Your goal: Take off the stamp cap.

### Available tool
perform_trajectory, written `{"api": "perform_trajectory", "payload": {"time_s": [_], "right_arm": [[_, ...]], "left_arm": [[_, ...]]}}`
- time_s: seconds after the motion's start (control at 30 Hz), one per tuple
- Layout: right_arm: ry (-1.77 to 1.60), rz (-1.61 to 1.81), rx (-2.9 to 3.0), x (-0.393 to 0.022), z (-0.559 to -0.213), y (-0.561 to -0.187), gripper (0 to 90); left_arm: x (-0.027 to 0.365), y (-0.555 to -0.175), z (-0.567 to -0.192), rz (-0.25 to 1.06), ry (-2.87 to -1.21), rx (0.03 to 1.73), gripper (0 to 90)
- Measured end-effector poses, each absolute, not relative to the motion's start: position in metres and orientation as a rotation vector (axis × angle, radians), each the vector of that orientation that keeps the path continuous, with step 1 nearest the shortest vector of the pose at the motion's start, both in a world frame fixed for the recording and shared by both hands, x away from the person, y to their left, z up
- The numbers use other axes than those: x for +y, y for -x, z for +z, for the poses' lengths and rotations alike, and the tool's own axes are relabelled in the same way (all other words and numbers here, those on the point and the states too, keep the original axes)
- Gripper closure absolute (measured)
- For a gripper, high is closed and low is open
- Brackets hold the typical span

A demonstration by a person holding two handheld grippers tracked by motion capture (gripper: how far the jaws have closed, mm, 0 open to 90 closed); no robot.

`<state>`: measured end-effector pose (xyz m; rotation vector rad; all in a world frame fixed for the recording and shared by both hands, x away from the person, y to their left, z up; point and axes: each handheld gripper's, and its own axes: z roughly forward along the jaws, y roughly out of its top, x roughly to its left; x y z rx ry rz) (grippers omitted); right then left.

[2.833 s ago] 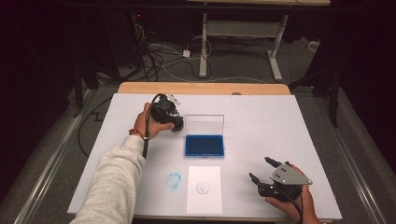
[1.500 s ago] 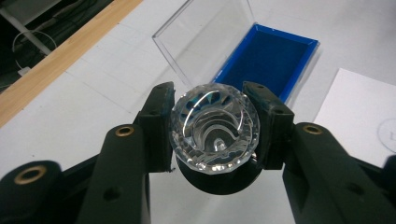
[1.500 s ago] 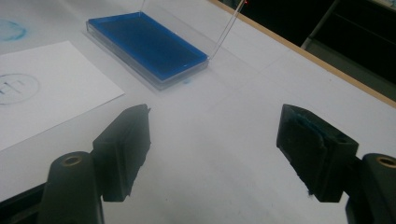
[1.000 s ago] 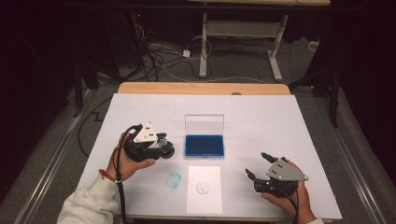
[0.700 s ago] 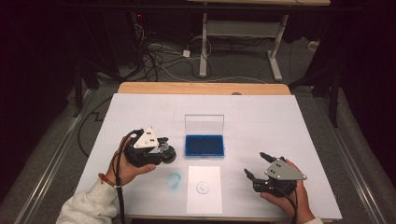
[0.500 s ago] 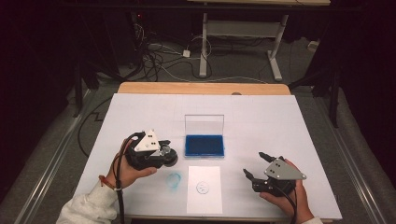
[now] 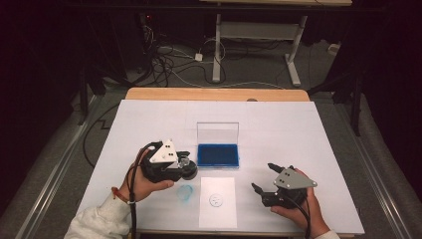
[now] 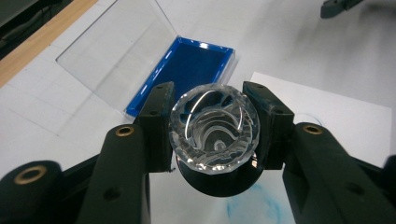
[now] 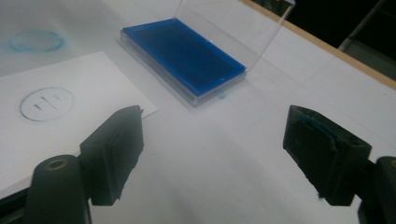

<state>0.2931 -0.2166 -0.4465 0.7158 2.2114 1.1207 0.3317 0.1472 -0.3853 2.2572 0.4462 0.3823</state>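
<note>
Clear plastic stamp sits clamped in the left tool, now moved from the ink pad toward the paper at lower centre; the empty right tool has just opened wide.

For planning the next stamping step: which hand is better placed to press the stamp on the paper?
Left. The left hand-held gripper is shut on the clear stamp, close beside the paper. The right hand-held gripper is open and holds nothing.

No readable words or numbers are showing; the sheet of paper is bearing an illegible round blue stamp mark.
</note>
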Motion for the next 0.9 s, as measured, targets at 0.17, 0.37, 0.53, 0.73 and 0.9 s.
{"api": "perform_trajectory", "payload": {"time_s": [0.17, 0.37, 0.53, 0.73, 0.9], "right_arm": [[-0.678, 1.145, 2.244, -0.2, -0.444, -0.297, 19.0], [-0.618, 1.187, 2.28, -0.174, -0.444, -0.303, 19.3], [-0.605, 1.238, 2.296, -0.15, -0.445, -0.311, 18.3], [-0.605, 1.283, 2.322, -0.129, -0.448, -0.315, 18.7], [-0.645, 1.338, 2.354, -0.122, -0.451, -0.321, 18.4]], "left_arm": [[0.136, -0.335, -0.383, 0.368, -2.256, 0.421, 54.8], [0.117, -0.347, -0.384, 0.31, -2.224, 0.414, 54.8], [0.105, -0.351, -0.385, 0.289, -2.229, 0.391, 54.8], [0.097, -0.355, -0.387, 0.276, -2.224, 0.391, 54.8], [0.088, -0.355, -0.389, 0.265, -2.217, 0.38, 54.8]]}}
